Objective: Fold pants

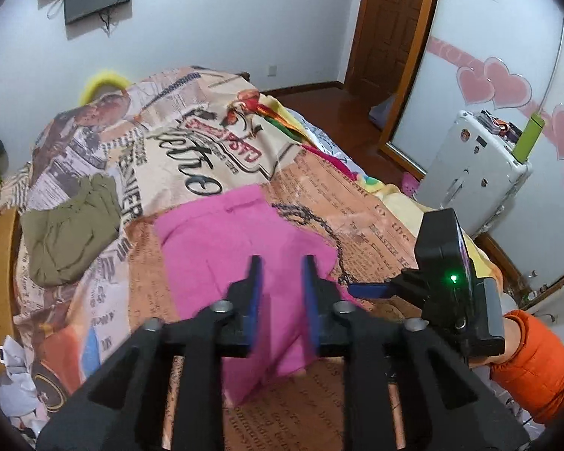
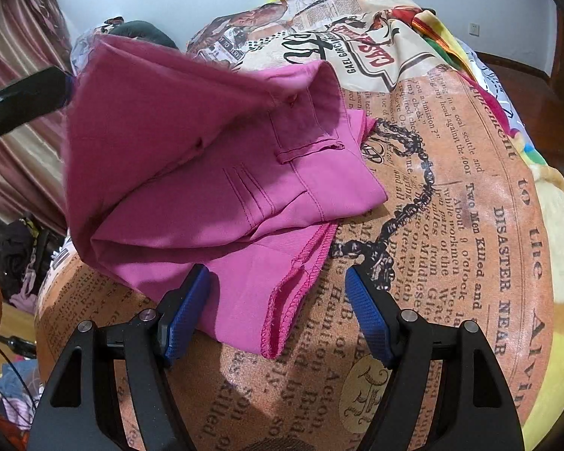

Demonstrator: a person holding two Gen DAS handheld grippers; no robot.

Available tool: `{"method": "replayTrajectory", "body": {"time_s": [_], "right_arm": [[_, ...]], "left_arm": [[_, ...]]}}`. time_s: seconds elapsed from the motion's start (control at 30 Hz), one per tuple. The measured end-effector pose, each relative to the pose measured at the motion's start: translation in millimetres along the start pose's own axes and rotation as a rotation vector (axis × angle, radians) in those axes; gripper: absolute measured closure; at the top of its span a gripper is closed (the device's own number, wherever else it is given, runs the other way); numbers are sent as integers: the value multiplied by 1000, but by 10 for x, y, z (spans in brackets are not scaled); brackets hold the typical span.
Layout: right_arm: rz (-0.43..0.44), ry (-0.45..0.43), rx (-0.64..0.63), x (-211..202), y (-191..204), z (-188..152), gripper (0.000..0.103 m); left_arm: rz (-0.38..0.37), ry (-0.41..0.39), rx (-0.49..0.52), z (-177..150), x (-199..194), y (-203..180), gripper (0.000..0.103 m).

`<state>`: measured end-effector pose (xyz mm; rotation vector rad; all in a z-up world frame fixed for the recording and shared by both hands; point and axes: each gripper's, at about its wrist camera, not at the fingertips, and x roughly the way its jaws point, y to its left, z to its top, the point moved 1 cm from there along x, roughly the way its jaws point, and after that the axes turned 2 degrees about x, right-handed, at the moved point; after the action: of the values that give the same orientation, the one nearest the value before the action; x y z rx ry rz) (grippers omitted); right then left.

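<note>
Bed (image 1: 361,203) under newsprint cover. Pink pants (image 2: 206,173) lie mid-bed, partly folded: waistband flap raised, not yet flat, hem near the front edge. Olive garment (image 1: 67,233) already folded, off to the side. Left gripper (image 1: 280,274) parted above the pants, gripping nothing. Right gripper (image 2: 278,289) wide open astride the hem, not pinching. Final fold likely remains.

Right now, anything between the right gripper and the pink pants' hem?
Nothing visible. The right gripper stands open right over the hem of the pink pants, with only the printed bedspread beneath. The folded olive garment lies well off to the side, apart from the pants.
</note>
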<state>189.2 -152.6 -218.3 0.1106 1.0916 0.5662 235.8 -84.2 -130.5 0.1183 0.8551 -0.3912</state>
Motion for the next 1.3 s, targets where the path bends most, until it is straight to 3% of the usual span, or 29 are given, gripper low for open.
{"method": "replayTrajectory", "body": {"time_s": [0.03,0.1,0.3,0.63,0.9,1.07,1.2,1.3], "right_arm": [[0,0,0,0,0,0,31],[0,0,0,3,-2,3,31],[1,-5,6,-5,0,-10,31],[0,-11,20,-62,-14,-14,31],[-19,-13,23,-64,-77,19,31],[-17,-10,36,-37,-130,45,31],[-20,-10,40,-25,-144,55,31],[-33,-14,39,-37,-148,59,31]], "left_arm": [[12,-14,7,6,-22,-1,57],[41,-40,22,27,-55,1,48],[145,-34,39,153,115,194,36],[293,109,-21,526,905,1012,25],[375,281,-90,616,1730,1561,25],[324,390,-157,492,2172,1745,25],[323,478,-125,315,2387,1759,24],[296,488,-131,162,2353,1807,22]]}}
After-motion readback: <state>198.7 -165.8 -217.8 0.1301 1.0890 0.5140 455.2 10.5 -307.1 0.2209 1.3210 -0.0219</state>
